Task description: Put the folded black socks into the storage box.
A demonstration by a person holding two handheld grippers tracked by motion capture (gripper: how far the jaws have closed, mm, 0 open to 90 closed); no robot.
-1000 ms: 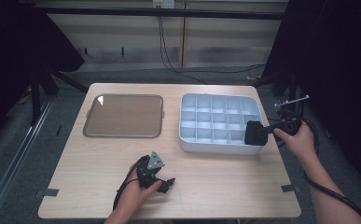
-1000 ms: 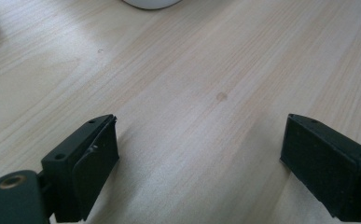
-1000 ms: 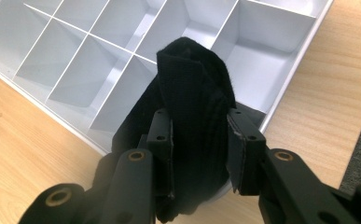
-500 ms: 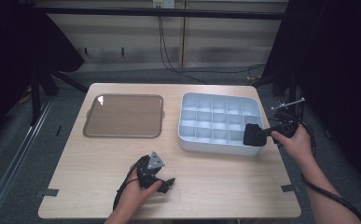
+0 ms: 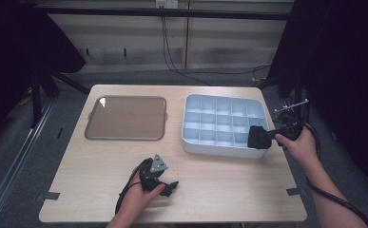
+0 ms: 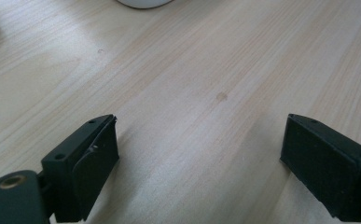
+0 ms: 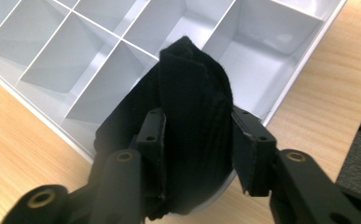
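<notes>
A folded black cloth (image 7: 194, 107) stands upright between the jaws of my right gripper (image 7: 197, 126), over the near right corner of the white compartment tray (image 7: 262, 65). The jaws have just been opening, and the cloth is still caught between the pads. In the high view the right gripper (image 5: 260, 137) and the cloth (image 5: 255, 137) sit at the tray's (image 5: 219, 150) front right corner. My left gripper (image 5: 171, 185) rests near the table's front edge. Its jaws (image 6: 199, 135) stand wide open over bare wood, with nothing between them.
A flat brownish see-through lid (image 5: 126, 118) lies on the table's left half. The tray's compartments look empty. Cables trail from both grippers. Dark floor and a metal frame surround the wooden table (image 5: 229, 190).
</notes>
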